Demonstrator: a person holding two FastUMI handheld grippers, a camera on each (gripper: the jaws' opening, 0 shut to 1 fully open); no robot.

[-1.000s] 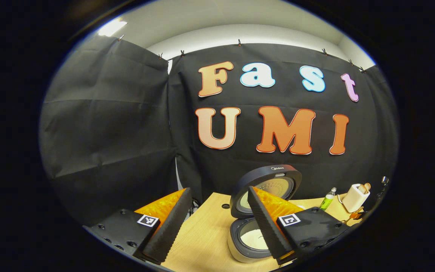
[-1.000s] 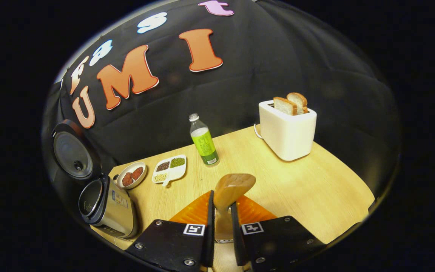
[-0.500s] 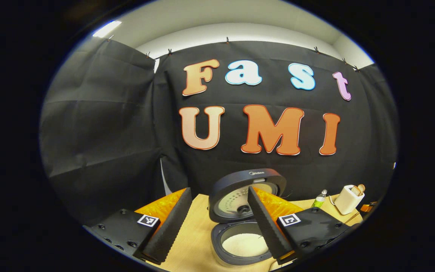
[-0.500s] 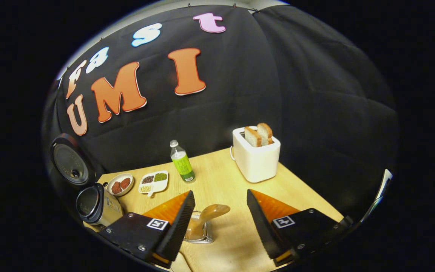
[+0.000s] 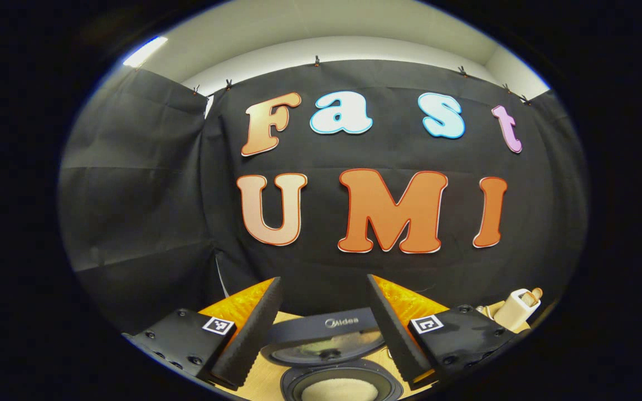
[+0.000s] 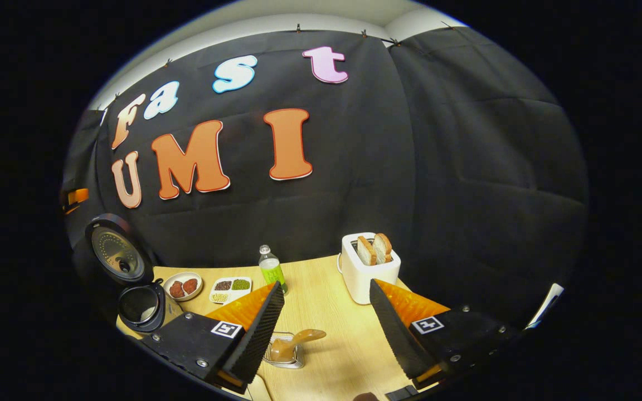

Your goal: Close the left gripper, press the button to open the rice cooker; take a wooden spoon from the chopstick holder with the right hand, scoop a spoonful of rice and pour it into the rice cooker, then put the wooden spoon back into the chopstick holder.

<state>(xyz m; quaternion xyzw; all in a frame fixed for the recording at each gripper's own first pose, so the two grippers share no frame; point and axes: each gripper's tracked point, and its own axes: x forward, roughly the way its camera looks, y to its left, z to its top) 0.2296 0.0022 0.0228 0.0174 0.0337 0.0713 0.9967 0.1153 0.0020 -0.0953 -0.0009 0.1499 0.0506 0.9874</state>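
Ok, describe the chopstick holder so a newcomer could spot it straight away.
In the right gripper view, start at the white toaster at the back of the wooden table. Come forward to the small clear holder near the front edge. Alone among its neighbours, it has a wooden spoon standing in it.

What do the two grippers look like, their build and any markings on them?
The left gripper and the right gripper look alike. Each has two wedge-shaped fingers with ribbed inner faces, backed by translucent orange panels. The fingers sit on black blocks fastened with screws, and each block carries a small square black-and-white marker.
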